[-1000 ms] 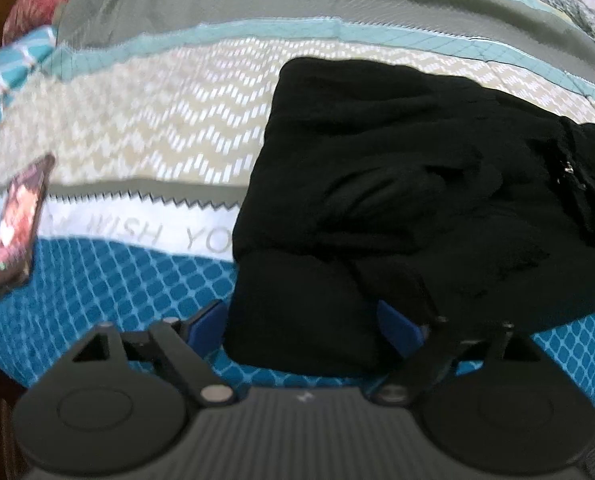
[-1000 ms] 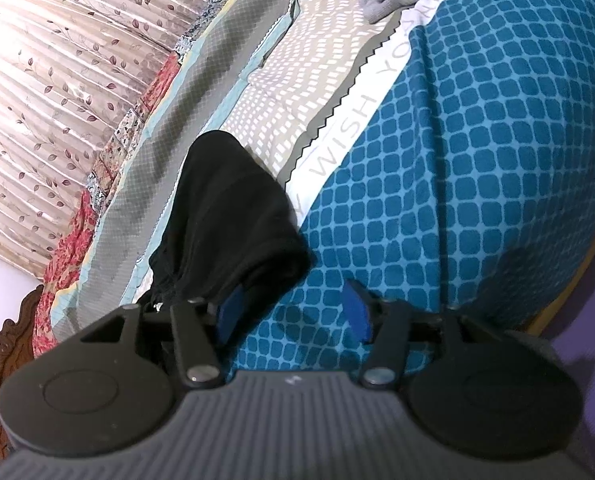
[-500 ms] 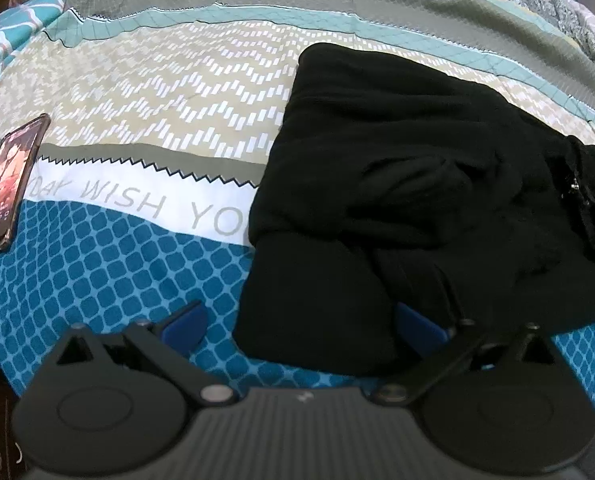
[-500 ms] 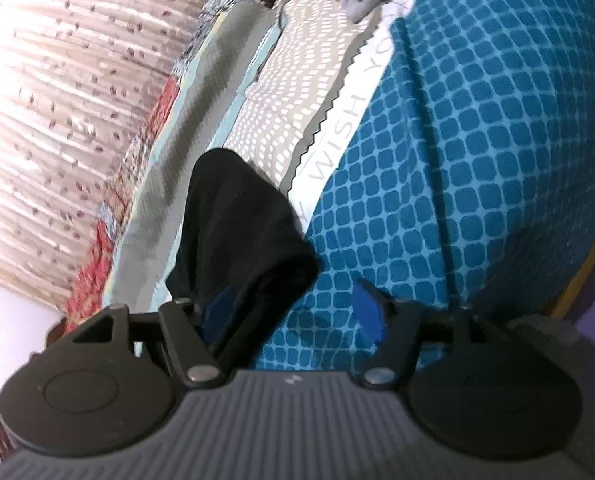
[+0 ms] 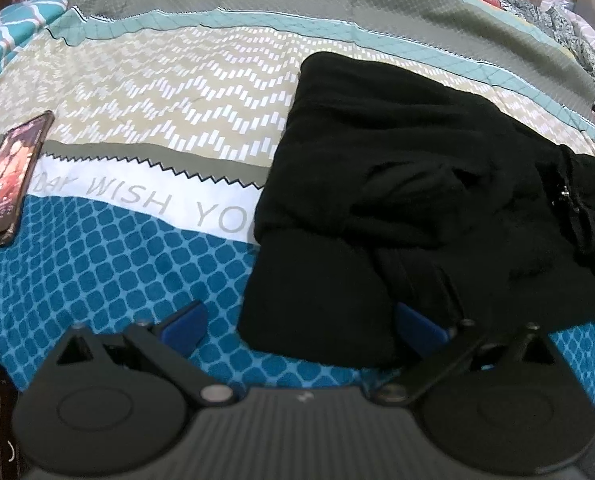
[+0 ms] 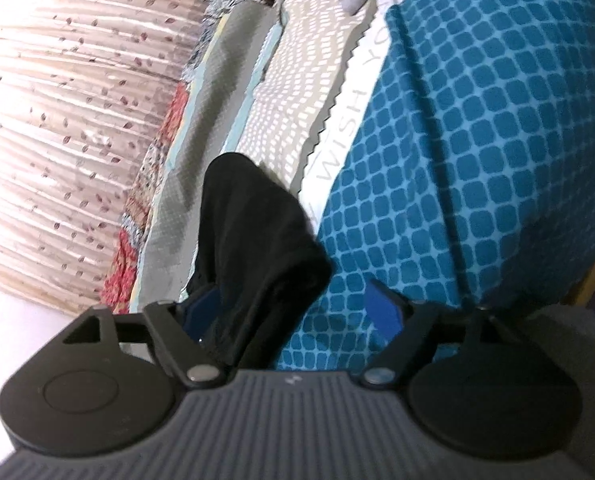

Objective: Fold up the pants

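While folded black pants (image 5: 397, 200) lie on the bedspread (image 5: 137, 92): left gripper (image 5: 301, 324) wide; right gripper (image 6: 293, 312) opening, empty-handed.

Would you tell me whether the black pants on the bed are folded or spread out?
Folded: the black fabric pants lie doubled in a compact, rumpled stack on the patterned bedspread.

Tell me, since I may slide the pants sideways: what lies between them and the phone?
Left wrist view: only bare bedspread between the phone and the pants.

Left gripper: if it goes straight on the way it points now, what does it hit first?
Most likely the folded black pants: their near edge lies between the fingers of the open left gripper. Depth is unclear, so the blue bedspread just beneath could come first.
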`<state>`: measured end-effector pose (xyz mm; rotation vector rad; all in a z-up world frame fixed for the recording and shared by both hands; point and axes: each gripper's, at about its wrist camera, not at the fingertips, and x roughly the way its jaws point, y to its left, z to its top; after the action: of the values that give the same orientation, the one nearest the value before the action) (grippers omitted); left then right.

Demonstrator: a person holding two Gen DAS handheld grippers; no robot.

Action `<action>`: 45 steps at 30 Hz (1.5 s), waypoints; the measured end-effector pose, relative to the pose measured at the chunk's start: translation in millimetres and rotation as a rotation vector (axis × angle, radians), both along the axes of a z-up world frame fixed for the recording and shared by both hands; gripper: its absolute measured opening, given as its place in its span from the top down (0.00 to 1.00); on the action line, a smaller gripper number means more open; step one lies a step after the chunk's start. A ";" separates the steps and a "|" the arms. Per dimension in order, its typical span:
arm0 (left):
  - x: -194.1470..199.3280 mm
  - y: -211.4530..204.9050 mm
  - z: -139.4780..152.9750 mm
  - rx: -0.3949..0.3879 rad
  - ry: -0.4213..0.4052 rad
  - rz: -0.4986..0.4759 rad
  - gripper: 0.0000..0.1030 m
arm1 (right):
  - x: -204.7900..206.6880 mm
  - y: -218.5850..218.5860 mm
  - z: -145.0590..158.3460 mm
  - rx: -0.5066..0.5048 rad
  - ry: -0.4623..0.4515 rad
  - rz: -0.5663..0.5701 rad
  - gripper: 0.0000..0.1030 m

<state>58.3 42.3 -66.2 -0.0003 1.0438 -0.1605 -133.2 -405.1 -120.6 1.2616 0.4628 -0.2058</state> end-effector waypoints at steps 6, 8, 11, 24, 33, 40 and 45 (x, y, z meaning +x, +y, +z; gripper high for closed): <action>-13.8 0.8 14.0 -0.019 -0.030 -0.004 0.00 | 7.9 5.1 4.7 -0.048 0.003 0.034 0.13; -15.2 0.7 15.6 -0.037 -0.006 -0.006 0.00 | 9.6 5.6 4.6 -0.053 0.001 0.038 0.13; -15.3 1.0 13.9 -0.035 0.008 -0.003 0.00 | 11.5 5.5 3.3 -0.049 -0.004 0.038 0.13; -13.1 -12.3 37.9 -0.001 -0.124 -0.081 0.00 | 16.9 12.2 5.9 -0.104 0.006 0.070 0.13; -8.5 -22.8 42.3 -0.037 -0.139 -0.105 0.01 | 19.0 15.3 5.3 -0.117 0.005 0.073 0.14; -7.0 -16.5 26.6 -0.035 -0.090 -0.085 0.01 | 18.0 15.7 4.6 -0.116 0.000 0.072 0.14; -5.9 -12.5 21.2 -0.035 -0.071 -0.078 0.01 | 16.4 16.2 4.2 -0.121 -0.001 0.073 0.14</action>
<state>52.4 29.9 -45.0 0.0148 0.9701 -0.2479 -116.8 -389.0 -116.3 1.1249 0.4875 -0.1689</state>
